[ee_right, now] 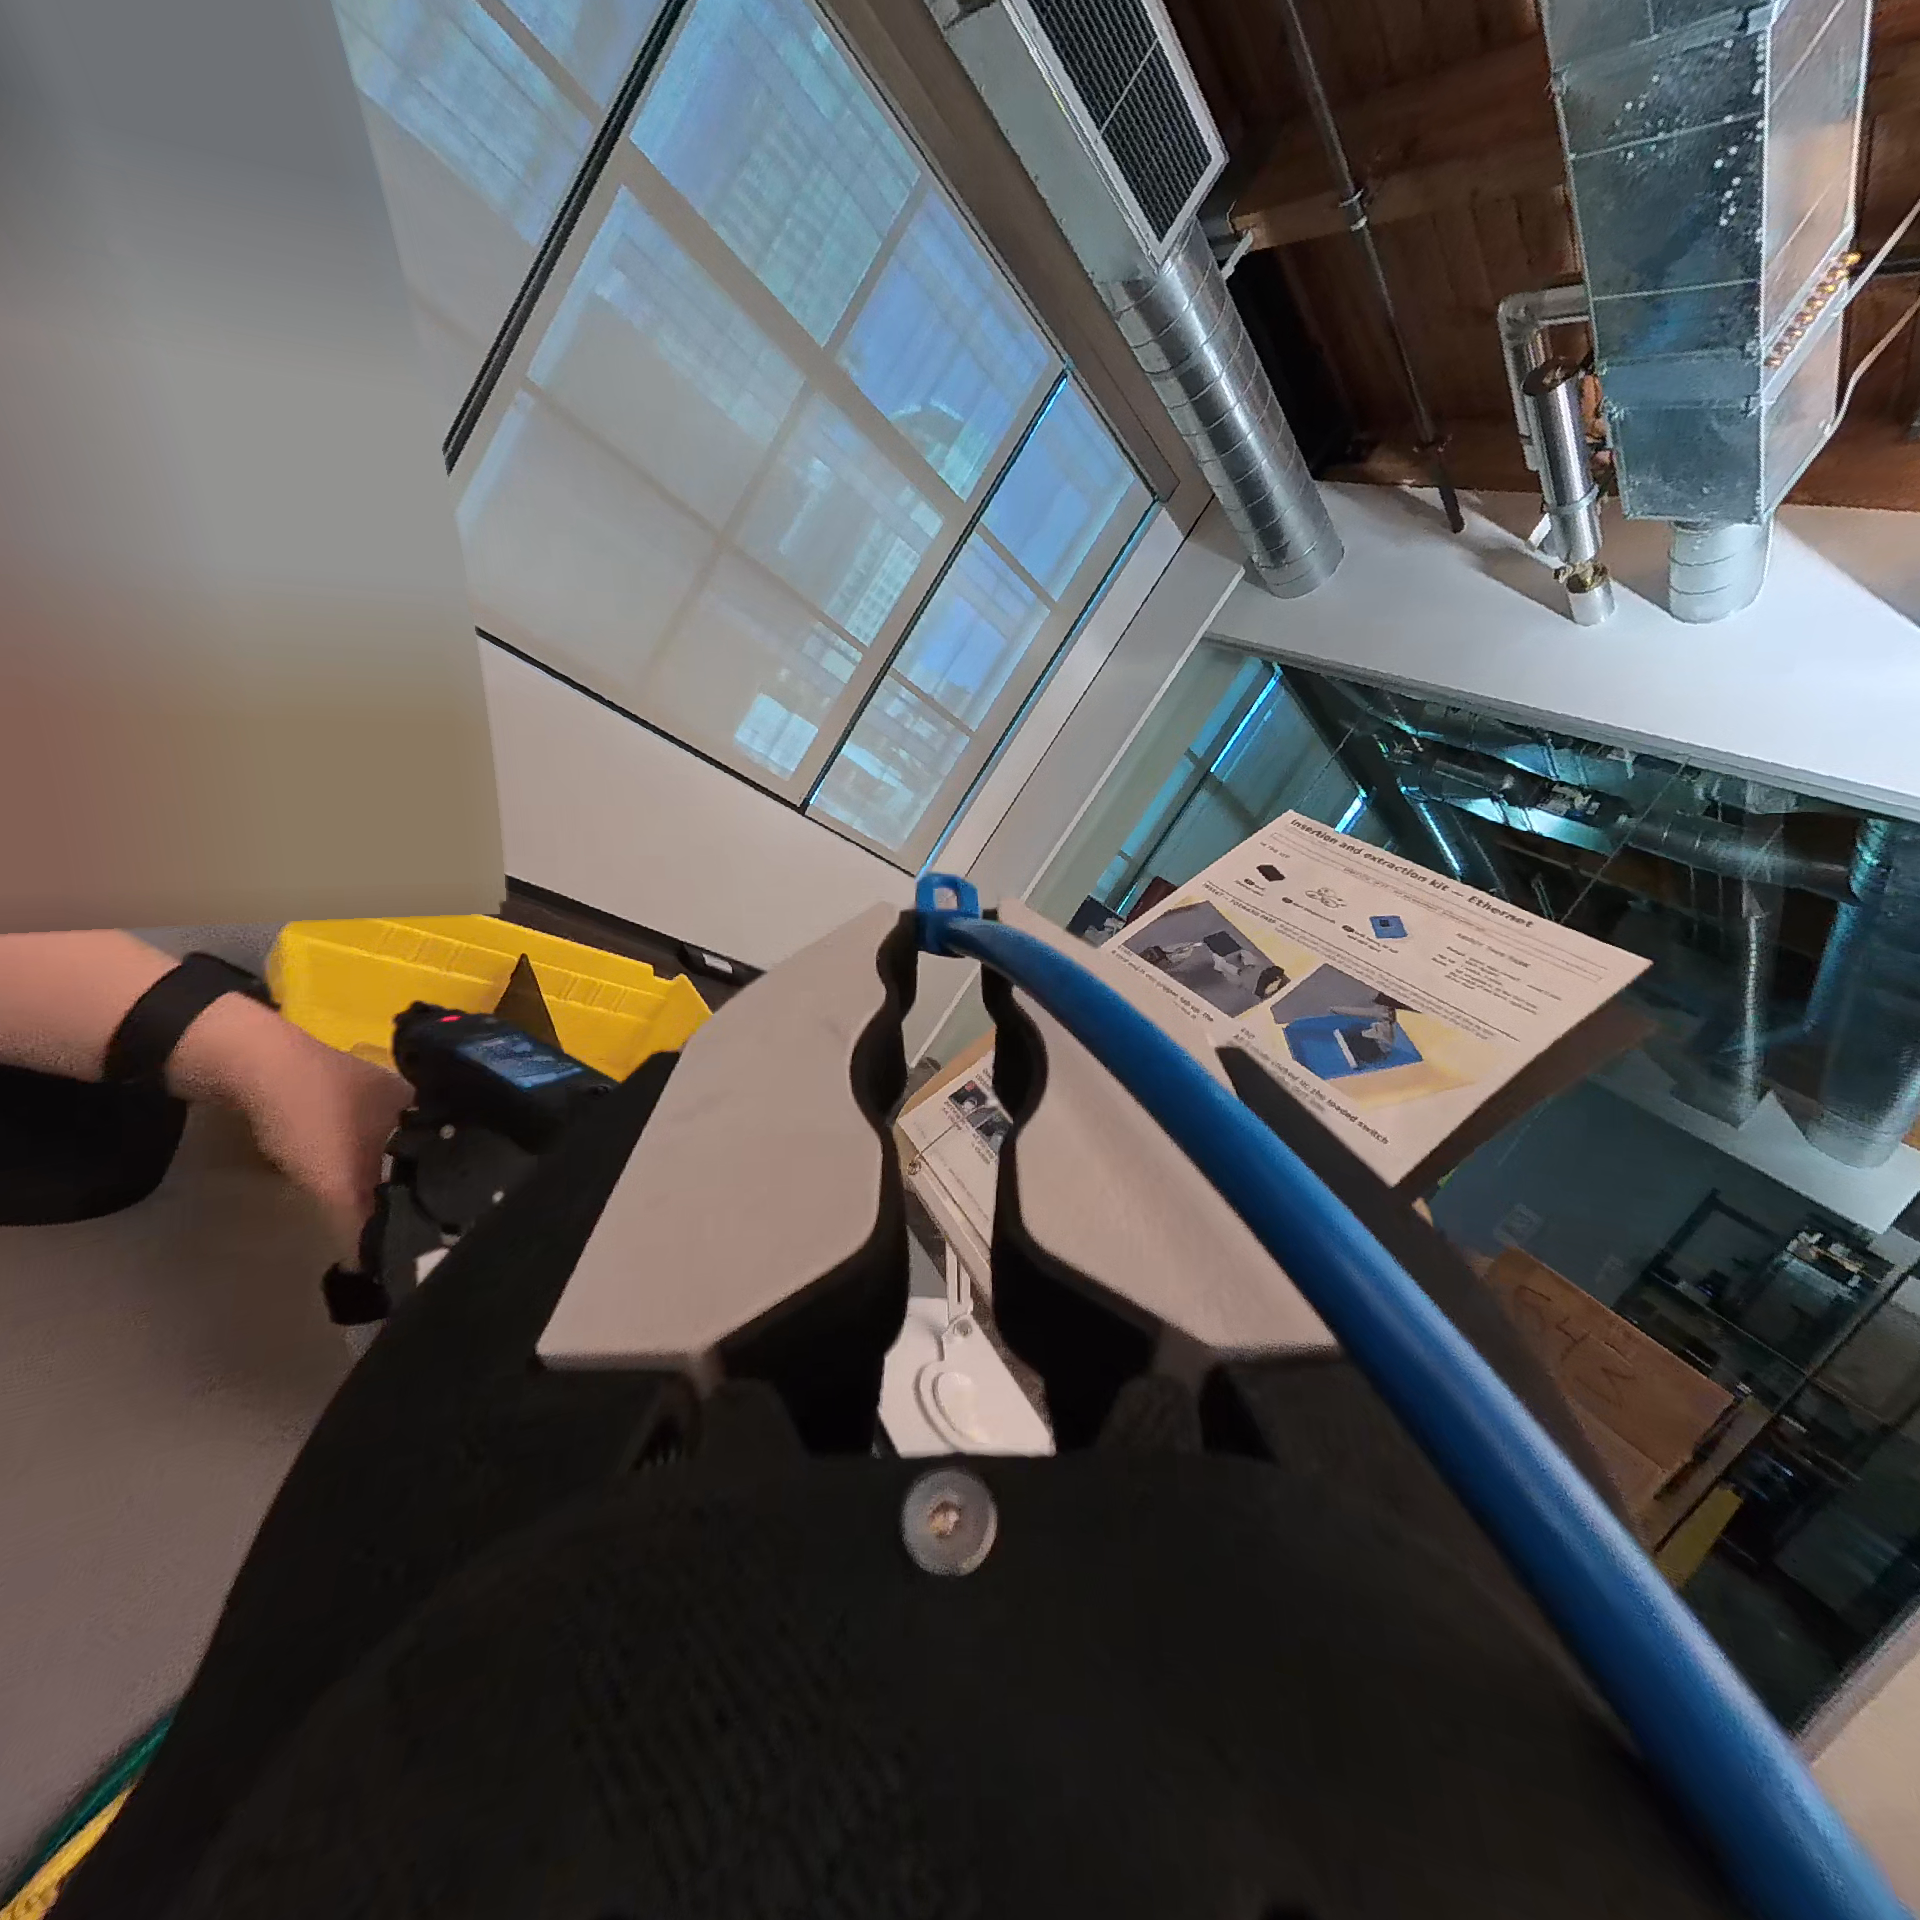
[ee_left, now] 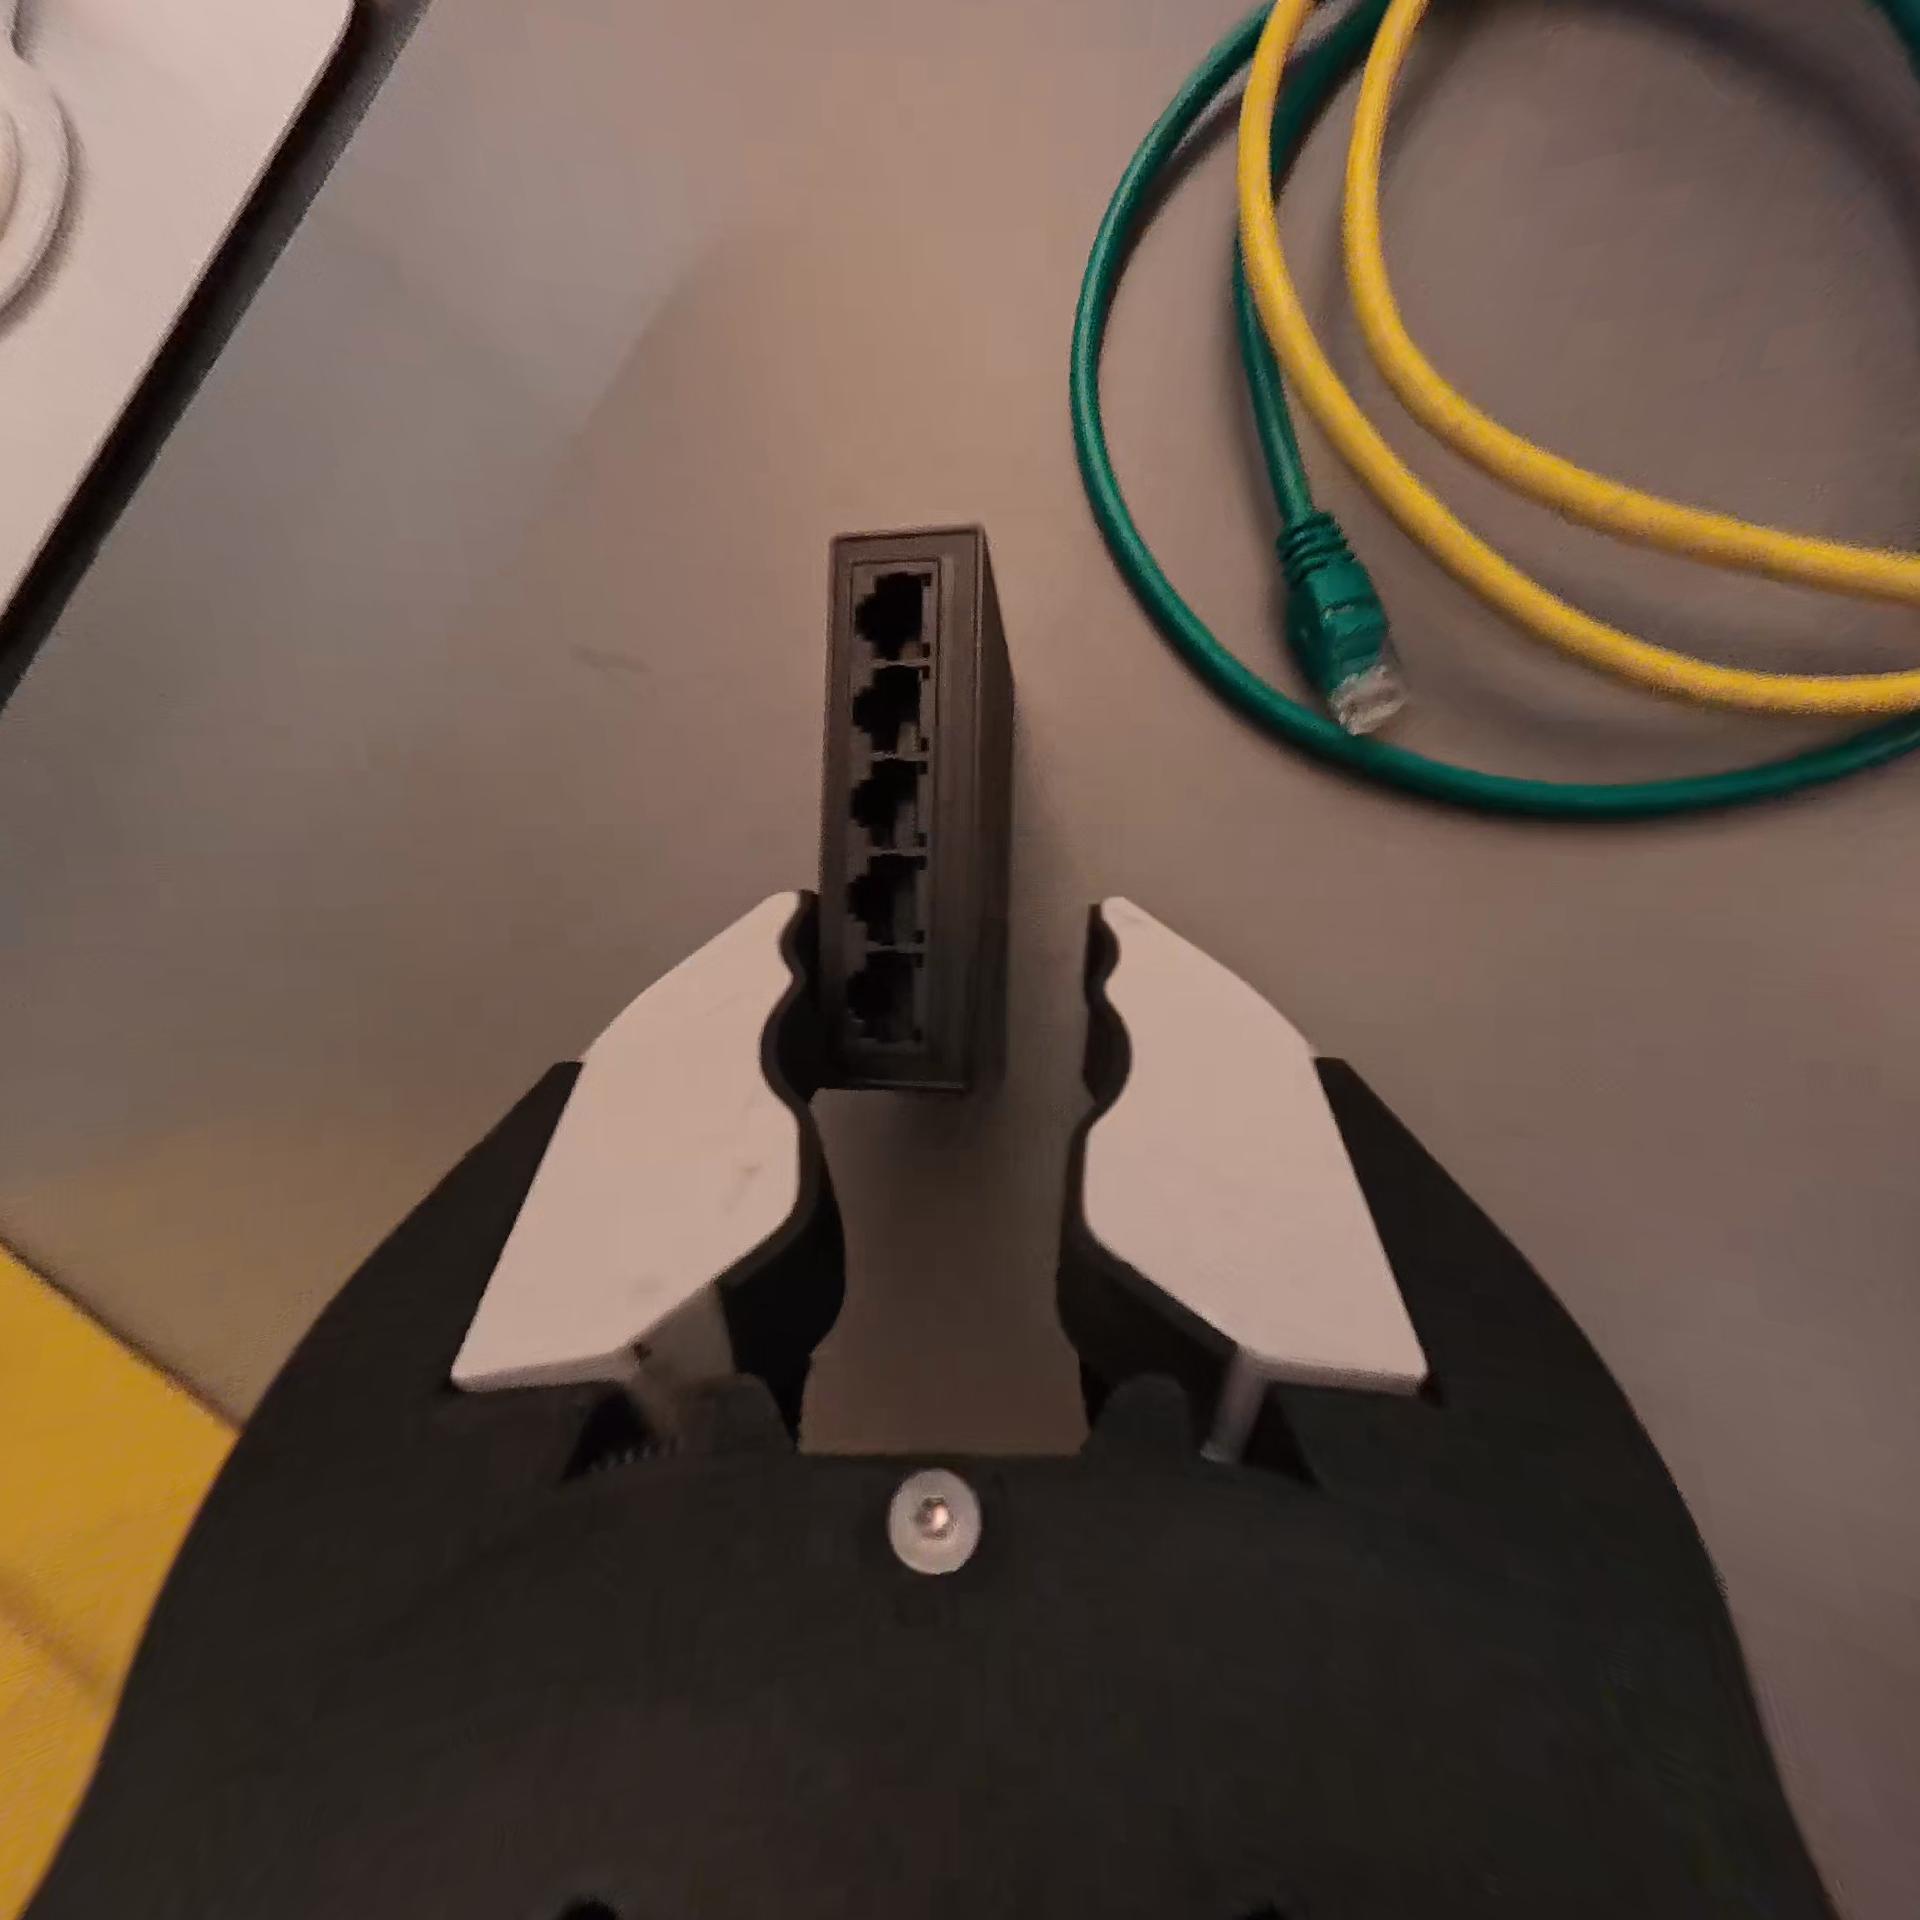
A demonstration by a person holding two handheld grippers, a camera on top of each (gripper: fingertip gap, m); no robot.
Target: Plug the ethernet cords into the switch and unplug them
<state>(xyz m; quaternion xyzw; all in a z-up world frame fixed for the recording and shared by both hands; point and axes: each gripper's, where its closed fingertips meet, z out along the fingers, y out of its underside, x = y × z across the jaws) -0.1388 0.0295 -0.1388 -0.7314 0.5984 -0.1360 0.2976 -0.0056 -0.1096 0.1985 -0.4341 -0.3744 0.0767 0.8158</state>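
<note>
Two white fingers of the left gripper (ee_left: 940, 925) stand wide apart around the near end of the black switch (ee_left: 914, 810); its left finger (ee_left: 717, 1039) sits against the switch's port face, the right finger (ee_left: 1195, 1039) clear of it. The switch stands on its side on the grey table (ee_left: 520, 623), five open ports in a row running toward 12 o'clock. At 2 o'clock lie the green cord (ee_left: 1101, 416), its plug (ee_left: 1345, 634) loose on the table, and the yellow cord (ee_left: 1455, 416) looped inside it.

The right gripper (ee_right: 940, 935) points up toward the window (ee_right: 779, 416), its jaws narrow and pinching the blue cord (ee_right: 1351, 1247) just behind the plug (ee_right: 943, 896), which pokes out at 12 o'clock. The cord trails back to 5 o'clock. At 9 o'clock a hand (ee_right: 312, 1101) holds the other gripper before a yellow bin (ee_right: 468, 966). A printed sheet (ee_right: 1382, 987) stands at 2 o'clock.
</note>
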